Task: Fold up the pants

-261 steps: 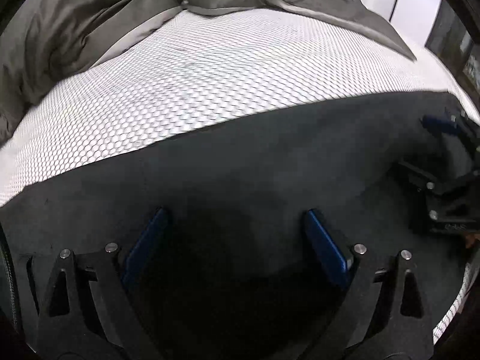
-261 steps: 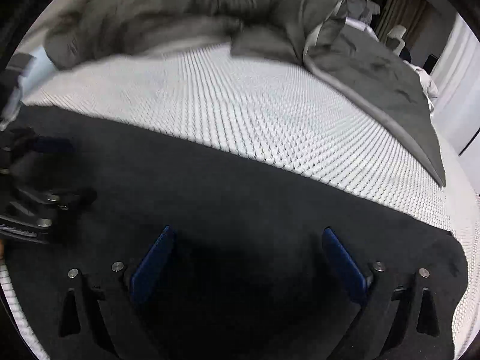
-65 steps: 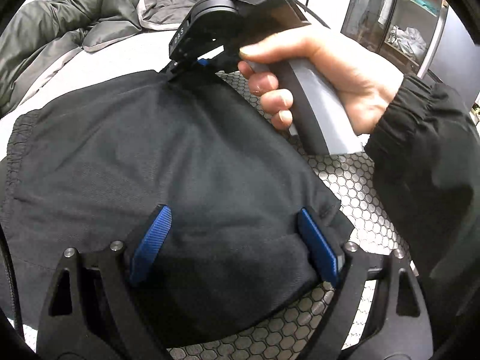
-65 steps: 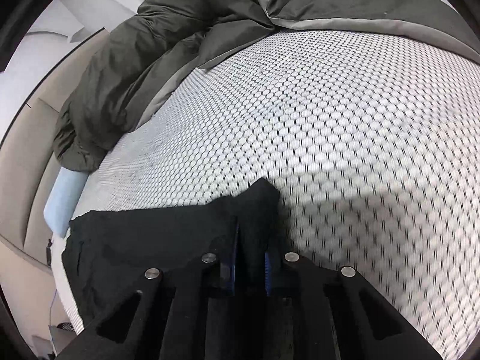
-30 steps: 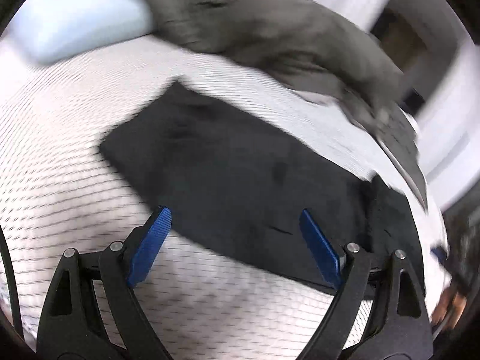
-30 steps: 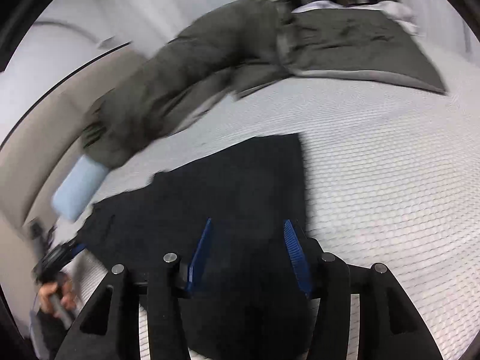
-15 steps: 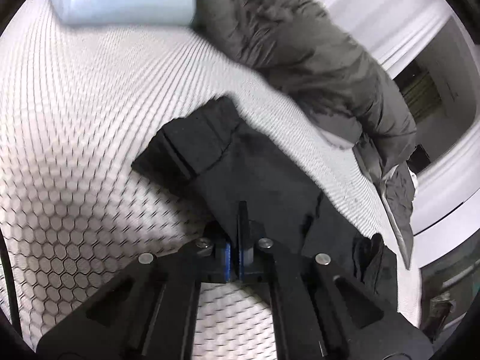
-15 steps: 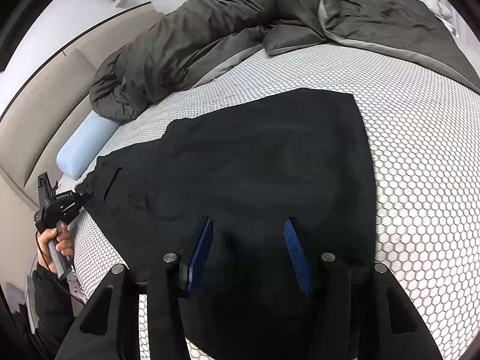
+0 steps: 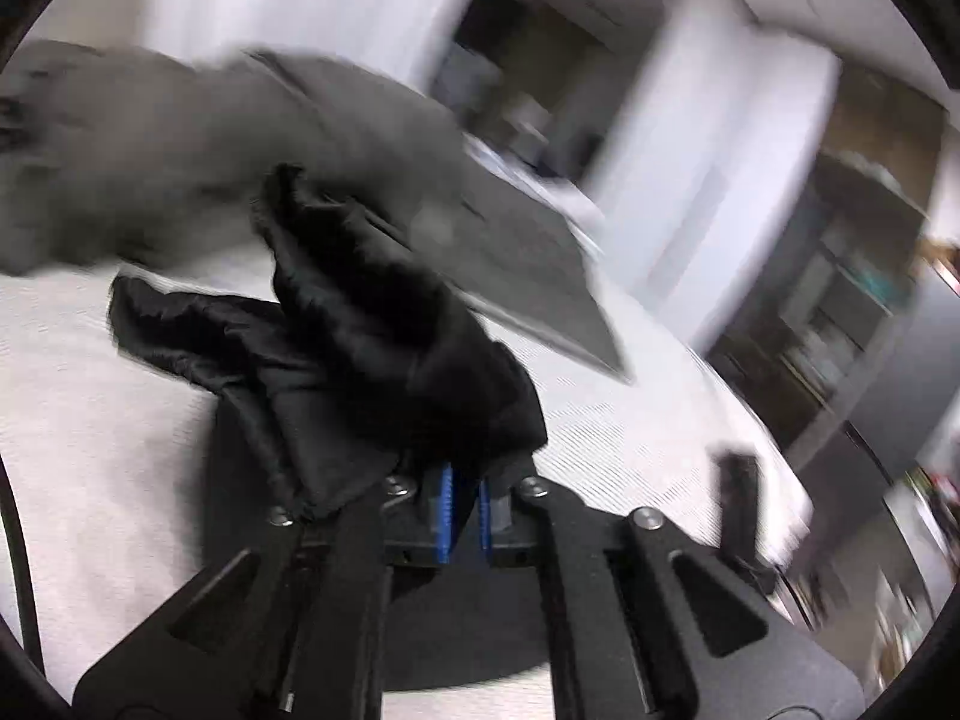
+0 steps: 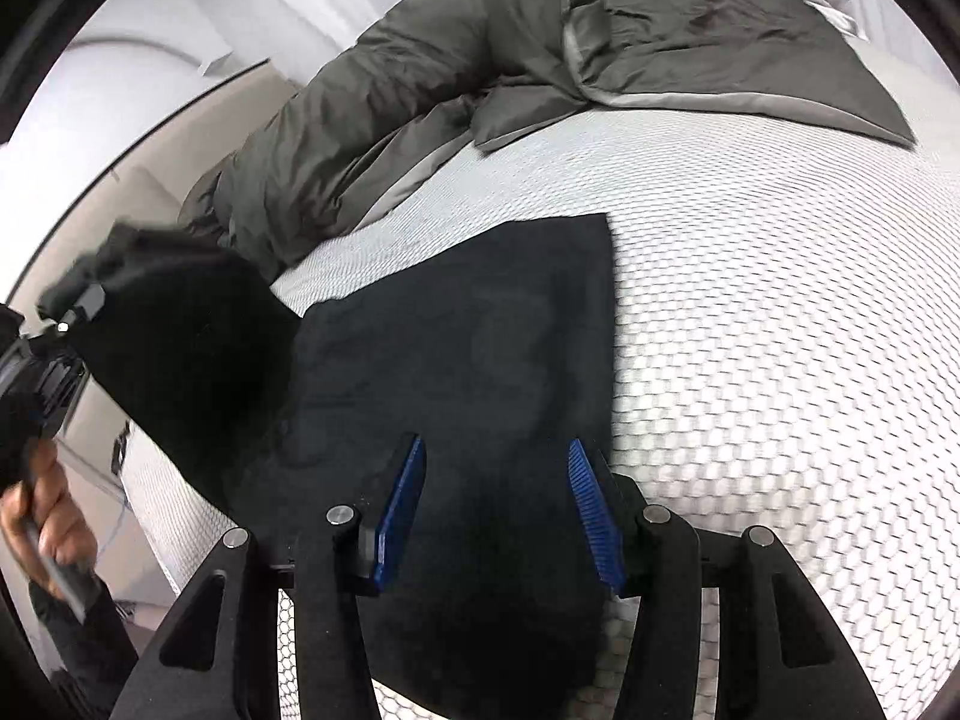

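Note:
Black pants point(image 10: 480, 348) lie flat on the white honeycomb mattress point(image 10: 780, 300). Their left end point(image 10: 180, 324) is lifted off the bed and folds over. My left gripper point(image 9: 465, 510) holds that end: bunched black fabric point(image 9: 372, 348) hangs over its tip, and its blue pads are close together, pinching cloth as the jaws begin opening slightly. In the right wrist view the left gripper point(image 10: 72, 315) is at the far left, with a person's hand point(image 10: 42, 516) below it. My right gripper point(image 10: 498, 516) hovers open over the pants' near edge, gripping nothing.
A crumpled grey duvet point(image 10: 450, 78) covers the far side of the bed, seen blurred as the duvet point(image 9: 150, 138) in the left wrist view. A beige headboard point(image 10: 120, 138) runs along the left. Dark shelving point(image 9: 840, 312) stands beyond the bed's right edge.
The left gripper shut on the end of the pants, then swung up and across, lifting that end off the mattress. The right gripper stayed open at the same width, shifting only slightly.

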`<state>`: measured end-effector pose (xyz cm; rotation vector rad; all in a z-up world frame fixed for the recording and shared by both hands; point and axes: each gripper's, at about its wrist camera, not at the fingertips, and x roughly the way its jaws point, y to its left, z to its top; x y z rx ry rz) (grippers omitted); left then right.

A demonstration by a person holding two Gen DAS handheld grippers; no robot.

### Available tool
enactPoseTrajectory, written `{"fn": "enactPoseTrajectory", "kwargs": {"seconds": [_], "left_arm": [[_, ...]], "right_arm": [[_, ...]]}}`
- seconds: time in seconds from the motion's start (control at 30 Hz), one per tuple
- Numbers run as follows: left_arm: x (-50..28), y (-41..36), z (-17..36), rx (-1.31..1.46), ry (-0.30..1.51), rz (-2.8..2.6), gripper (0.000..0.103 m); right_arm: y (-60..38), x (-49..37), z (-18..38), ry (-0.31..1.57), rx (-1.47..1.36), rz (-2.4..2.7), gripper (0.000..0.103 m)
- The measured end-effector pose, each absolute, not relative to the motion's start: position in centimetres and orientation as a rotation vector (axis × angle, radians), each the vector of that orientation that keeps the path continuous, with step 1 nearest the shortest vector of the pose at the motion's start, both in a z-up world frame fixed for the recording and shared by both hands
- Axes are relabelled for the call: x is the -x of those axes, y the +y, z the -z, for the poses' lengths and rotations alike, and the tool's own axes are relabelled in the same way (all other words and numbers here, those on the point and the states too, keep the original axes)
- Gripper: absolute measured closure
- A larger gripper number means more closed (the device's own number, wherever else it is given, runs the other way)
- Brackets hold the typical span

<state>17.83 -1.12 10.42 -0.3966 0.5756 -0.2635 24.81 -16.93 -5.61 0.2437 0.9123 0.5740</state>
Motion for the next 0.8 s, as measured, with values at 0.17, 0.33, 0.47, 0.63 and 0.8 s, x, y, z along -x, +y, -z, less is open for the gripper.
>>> {"fn": "enactPoseTrajectory", "kwargs": {"seconds": [0.17, 0.33, 0.47, 0.63, 0.8], "left_arm": [[-20.0, -8.7, -5.0, 0.297, 0.828, 0.399, 0.062], [-17.9, -4.9, -3.7, 0.369, 0.762, 0.331, 0.025], [-20.0, 0.4, -1.8, 0.390, 0.719, 0.150, 0.023], [-22.2, 5.2, 1.8, 0.424, 0.783, 0.060, 0.024], [-20.6, 8.1, 3.1, 0.411, 0.765, 0.038, 0.024]], "right_arm": [[-20.6, -25.3, 5.9, 0.919, -0.286, -0.505, 0.052], [-23.0, -25.0, 5.9, 0.911, -0.312, -0.480, 0.052], [-23.0, -24.6, 5.7, 0.905, -0.345, -0.553, 0.052], [-19.8, -24.2, 5.9, 0.931, -0.380, -0.737, 0.052], [-16.4, -24.7, 7.9, 1.037, -0.345, -0.794, 0.052]]}}
